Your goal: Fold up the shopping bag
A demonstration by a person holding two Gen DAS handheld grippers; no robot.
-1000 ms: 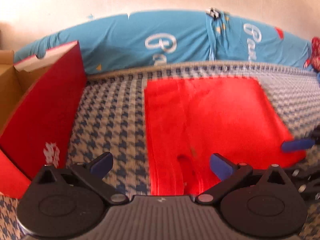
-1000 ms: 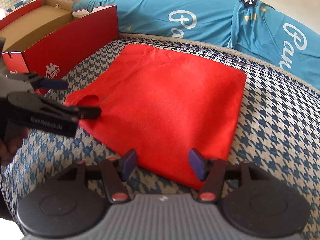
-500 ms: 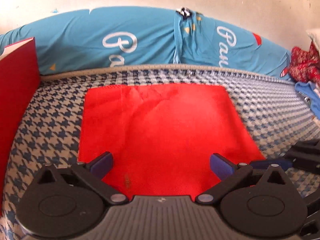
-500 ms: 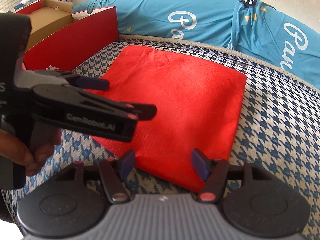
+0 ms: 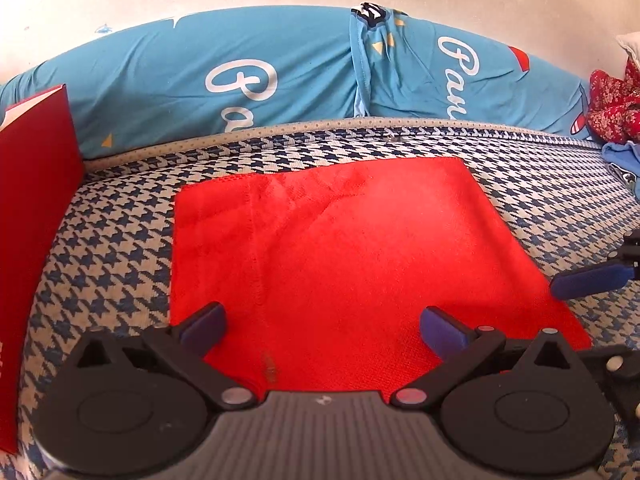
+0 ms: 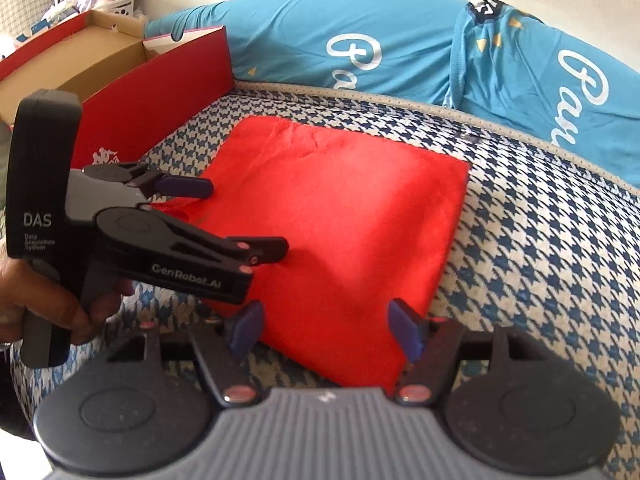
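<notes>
Both wrist views low, near, sharing red bag (image 5: 352, 248).

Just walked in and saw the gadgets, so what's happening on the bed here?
A person holds a two-finger tool in each hand over a red shopping bag lying flat on the houndstooth mattress. The left tool and right tool are both open near its edge. Neither grips it.

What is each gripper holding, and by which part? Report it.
Nothing is held. The left gripper and right gripper are both open over the near edge of the red shopping bag, which lies flat.
</notes>
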